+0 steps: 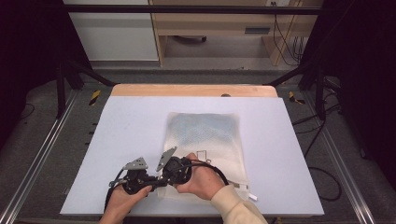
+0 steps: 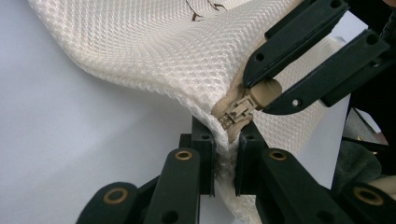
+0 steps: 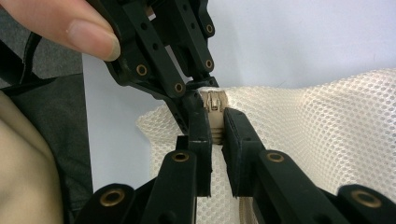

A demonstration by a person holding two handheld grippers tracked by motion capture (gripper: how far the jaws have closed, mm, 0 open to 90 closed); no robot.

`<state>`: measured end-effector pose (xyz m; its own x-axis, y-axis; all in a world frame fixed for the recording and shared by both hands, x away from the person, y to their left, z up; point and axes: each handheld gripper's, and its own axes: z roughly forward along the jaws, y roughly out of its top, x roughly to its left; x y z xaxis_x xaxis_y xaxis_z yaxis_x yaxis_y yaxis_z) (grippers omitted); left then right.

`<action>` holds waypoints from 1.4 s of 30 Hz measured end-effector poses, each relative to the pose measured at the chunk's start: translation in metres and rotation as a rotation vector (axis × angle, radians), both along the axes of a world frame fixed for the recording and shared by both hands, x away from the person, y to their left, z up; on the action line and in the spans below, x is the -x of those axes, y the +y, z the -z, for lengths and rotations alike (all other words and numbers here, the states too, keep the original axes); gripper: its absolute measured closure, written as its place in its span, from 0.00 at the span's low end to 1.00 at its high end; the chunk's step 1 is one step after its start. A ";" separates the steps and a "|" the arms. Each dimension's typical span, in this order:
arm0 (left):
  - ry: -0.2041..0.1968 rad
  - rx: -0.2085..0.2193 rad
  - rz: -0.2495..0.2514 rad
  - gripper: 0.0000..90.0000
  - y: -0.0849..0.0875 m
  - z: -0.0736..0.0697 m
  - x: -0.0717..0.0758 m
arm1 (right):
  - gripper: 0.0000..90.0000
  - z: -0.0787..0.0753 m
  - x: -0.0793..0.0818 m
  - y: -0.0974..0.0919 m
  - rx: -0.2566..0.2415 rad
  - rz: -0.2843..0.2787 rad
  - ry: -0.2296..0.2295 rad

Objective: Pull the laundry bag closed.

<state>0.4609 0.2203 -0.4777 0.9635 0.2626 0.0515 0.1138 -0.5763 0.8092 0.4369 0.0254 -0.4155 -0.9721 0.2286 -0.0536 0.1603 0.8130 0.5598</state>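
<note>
While the left hand-held gripper [image 2: 226, 154] pinches the mesh bag's [image 2: 154, 51] corner, the right hand-held gripper [image 3: 215, 133], right beside it, clamps the zipper pull [image 2: 261, 95].

I see a pale blue-grey table mat [image 1: 126, 140] on a wooden table [image 1: 194, 90]; cream mesh zip bag [image 1: 205, 135] lies on it, stretching ahead of my grippers.

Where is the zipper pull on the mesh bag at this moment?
In the left gripper view the zipper pull sits at the mesh bag's corner, pinched in the right gripper, just above the left gripper, which clamps the bag's edge. In the high view that corner lies near the table's front edge.
</note>
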 end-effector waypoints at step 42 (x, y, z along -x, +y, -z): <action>-0.031 -0.013 -0.015 0.91 -0.004 -0.005 0.007 | 0.92 0.018 0.004 -0.038 -0.066 0.068 -0.002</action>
